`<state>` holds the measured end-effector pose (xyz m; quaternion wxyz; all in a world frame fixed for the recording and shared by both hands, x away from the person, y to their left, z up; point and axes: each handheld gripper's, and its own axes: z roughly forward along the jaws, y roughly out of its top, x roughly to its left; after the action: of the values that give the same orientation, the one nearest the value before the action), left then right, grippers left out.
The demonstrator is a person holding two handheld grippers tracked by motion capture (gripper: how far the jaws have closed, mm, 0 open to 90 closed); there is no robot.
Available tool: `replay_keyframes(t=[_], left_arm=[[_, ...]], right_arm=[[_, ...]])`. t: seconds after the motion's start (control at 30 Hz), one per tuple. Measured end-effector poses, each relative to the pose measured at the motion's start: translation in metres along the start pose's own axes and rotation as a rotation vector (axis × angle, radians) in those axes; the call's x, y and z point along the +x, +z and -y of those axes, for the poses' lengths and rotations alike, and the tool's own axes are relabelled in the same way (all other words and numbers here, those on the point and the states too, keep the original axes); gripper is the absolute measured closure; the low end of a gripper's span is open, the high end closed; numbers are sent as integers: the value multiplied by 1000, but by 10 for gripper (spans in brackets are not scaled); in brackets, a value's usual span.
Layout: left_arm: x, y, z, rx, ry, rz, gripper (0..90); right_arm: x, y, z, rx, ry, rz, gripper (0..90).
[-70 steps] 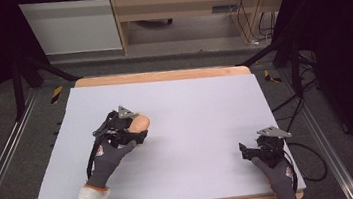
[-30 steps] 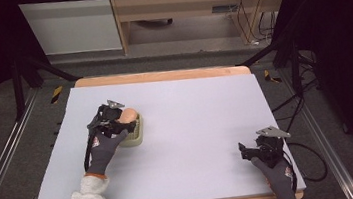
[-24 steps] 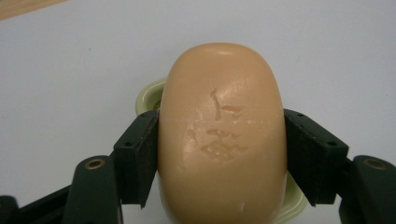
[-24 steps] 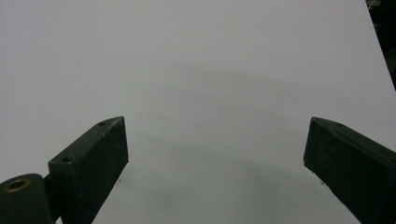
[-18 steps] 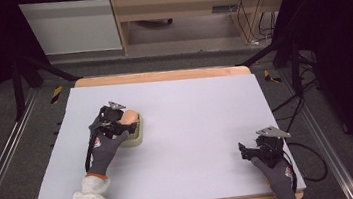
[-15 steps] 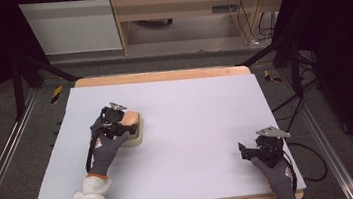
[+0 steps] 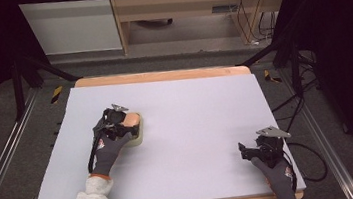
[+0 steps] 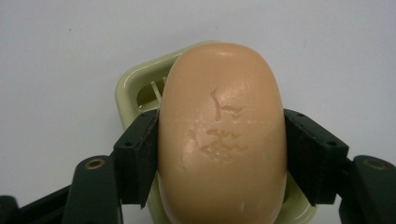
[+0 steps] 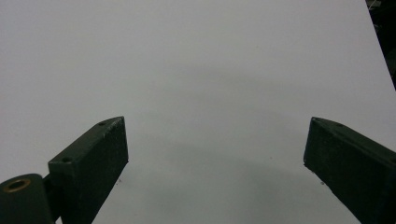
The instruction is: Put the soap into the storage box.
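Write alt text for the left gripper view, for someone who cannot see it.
A peach-coloured bar of soap, stamped with a faint mark, is clamped between the two black jaws of the left tool. It sits over a pale green soap dish on a plain white table.

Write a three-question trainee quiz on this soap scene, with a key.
1. True or false: the left gripper is shut on the soap bar.
2. What lies right under the soap? A) a plate B) a green soap dish C) a sponge
3. How do the right gripper jaws stand?

Key: 1 true. 2 B. 3 wide apart, holding nothing, over the bare white table.
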<state>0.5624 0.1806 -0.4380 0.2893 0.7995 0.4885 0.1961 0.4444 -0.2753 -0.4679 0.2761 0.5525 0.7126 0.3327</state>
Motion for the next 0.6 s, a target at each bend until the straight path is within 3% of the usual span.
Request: replay_keyframes(t=[0.6], left_arm=[[1, 4, 4, 18, -13, -4, 318]], right_arm=[[1, 0, 0, 4, 0, 1, 68]])
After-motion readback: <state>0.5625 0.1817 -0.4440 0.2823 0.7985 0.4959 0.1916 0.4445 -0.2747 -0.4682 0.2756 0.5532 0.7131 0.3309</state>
